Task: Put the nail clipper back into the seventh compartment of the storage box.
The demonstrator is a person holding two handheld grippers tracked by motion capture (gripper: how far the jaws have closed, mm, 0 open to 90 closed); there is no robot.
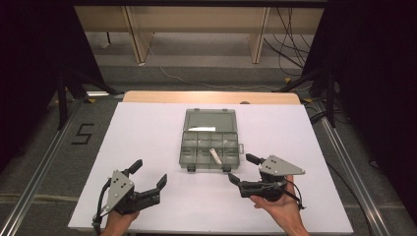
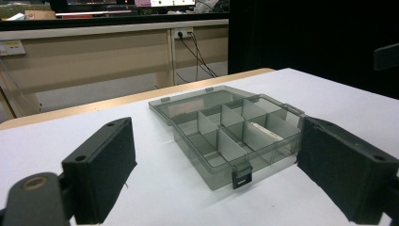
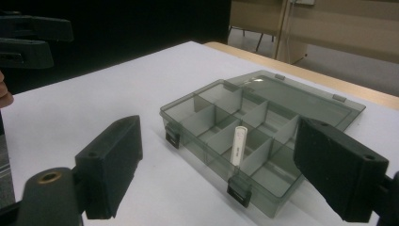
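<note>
High view: a grey compartment box is found at the middle of the white table, its lid folded flat to the far side so that all compartments are exposed. A white tube is seen lying slantwise in a near compartment right of centre, one end propped on a divider; it is judged to have been set there loosely, not seated flat. The left gripper is held near and left of the box, well apart from it, jaws wide and empty. The right gripper is held just beside the box's near right corner, jaws likewise wide, nothing grasped. In the right gripper view the tube is framed between the jaws, which suggests this gripper is placed to deal with it. Both latches hang open
</note>
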